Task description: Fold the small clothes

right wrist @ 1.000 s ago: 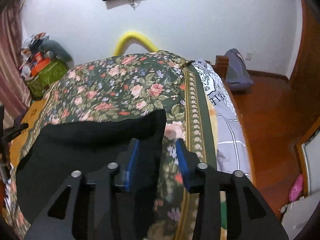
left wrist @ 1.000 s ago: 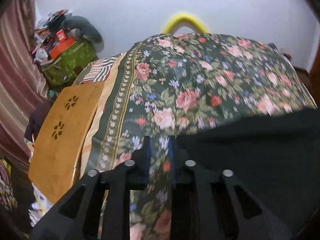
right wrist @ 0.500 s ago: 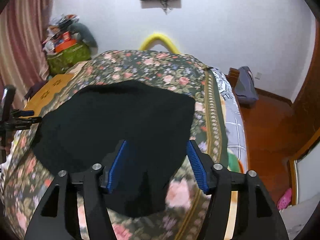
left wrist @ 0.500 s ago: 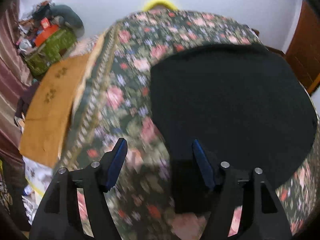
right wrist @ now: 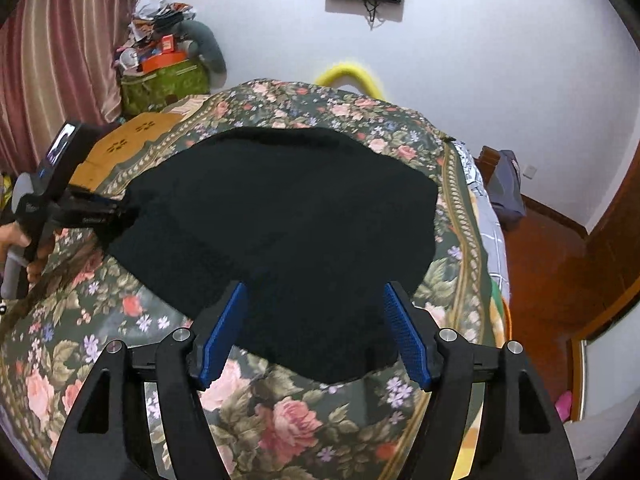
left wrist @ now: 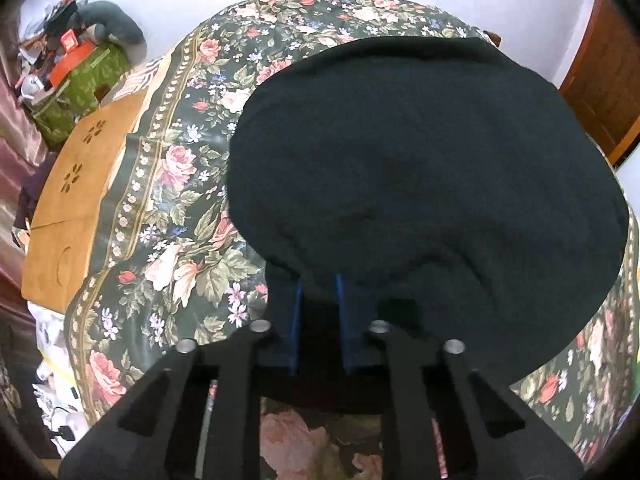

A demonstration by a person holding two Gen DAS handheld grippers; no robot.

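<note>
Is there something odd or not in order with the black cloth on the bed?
Nothing looks damaged. The black garment lies mostly flat on the floral bedspread. Its near edge bunches where the closing left gripper pinches it. The right gripper stands open over the near edge, gripping nothing.

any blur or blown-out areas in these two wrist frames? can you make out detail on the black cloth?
Left wrist view: sharp, heavy fisheye bending, black garment nearly featureless, only faint folds near the left gripper. Right wrist view: sharp, dark corner vignette, white wall bright but not clipped, floral bedspread crisp, garment flat black.
</note>
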